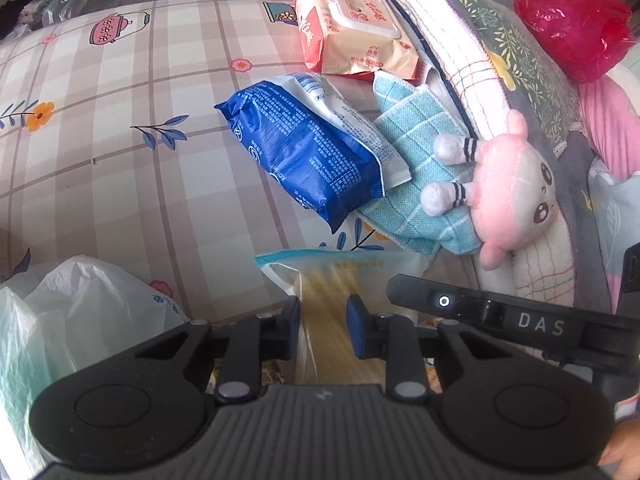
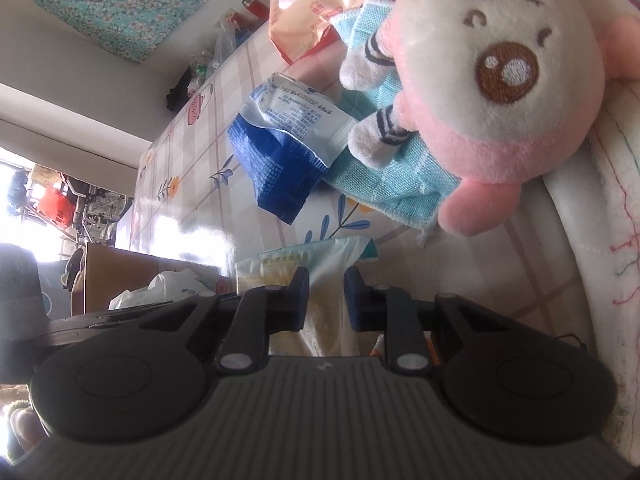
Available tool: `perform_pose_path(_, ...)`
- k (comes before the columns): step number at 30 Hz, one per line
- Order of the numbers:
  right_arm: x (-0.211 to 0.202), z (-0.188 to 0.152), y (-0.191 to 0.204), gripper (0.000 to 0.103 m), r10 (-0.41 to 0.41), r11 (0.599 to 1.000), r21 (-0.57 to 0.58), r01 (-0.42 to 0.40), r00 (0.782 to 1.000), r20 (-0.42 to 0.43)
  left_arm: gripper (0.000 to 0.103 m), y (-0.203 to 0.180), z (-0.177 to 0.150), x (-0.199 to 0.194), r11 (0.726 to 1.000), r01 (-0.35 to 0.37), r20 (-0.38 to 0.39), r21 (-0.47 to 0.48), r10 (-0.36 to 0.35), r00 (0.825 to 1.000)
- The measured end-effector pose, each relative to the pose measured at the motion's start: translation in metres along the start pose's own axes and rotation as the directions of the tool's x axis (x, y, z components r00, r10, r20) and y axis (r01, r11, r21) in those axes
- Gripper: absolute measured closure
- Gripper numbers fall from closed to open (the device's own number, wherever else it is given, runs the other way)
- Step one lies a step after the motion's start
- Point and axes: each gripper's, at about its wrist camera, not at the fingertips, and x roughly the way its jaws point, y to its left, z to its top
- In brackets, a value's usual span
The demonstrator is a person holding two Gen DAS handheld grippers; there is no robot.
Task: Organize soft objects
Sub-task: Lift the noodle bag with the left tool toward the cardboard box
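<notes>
Both grippers hold the same yellow-and-white soft pack [image 1: 340, 280], which also shows in the right wrist view [image 2: 320, 264]. My left gripper [image 1: 323, 320] is shut on its near end. My right gripper [image 2: 326, 300] is shut on it from the side, and its body [image 1: 500, 320] crosses the left wrist view. Beyond the pack lie a blue tissue pack [image 1: 308, 148] [image 2: 280, 160], a light blue cloth [image 1: 416, 168] [image 2: 384, 176], a pink plush doll [image 1: 508, 188] [image 2: 492, 80] and a pink wipes pack [image 1: 352, 28] [image 2: 308, 8], all on the checked bed sheet [image 1: 120, 140].
A stack of folded quilts and pillows [image 1: 472, 52] lines the right side, with a red plastic bag [image 1: 572, 28] on top. A white plastic bag [image 1: 72, 300] sits at the near left. Floor clutter lies beyond the bed's far edge [image 1: 60, 4].
</notes>
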Motion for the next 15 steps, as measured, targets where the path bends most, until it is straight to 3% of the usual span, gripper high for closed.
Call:
perform_pose_path(3, -0.013, -0.003, 0.010, 0.089, 0.003, 1.000, -0.018, -0.002, 0.999, 0.049, 0.091, 0.000, -0.003, -0.019, 1.000, 0.028, 0.047, 0.004, -0.028, 0.999)
perform_pose_path(9, -0.052, -0.010, 0.044, 0.091, 0.032, 0.995, -0.103, -0.013, 0.982, 0.184, 0.091, 0.002, -0.010, -0.060, 0.998, 0.068, 0.134, -0.005, -0.066, 0.989)
perform_pose_path(15, -0.087, -0.023, 0.078, 0.091, 0.081, 0.981, -0.191, -0.030, 0.961, 0.265, 0.091, 0.010, -0.023, -0.109, 0.996, 0.092, 0.243, -0.012, -0.086, 0.966)
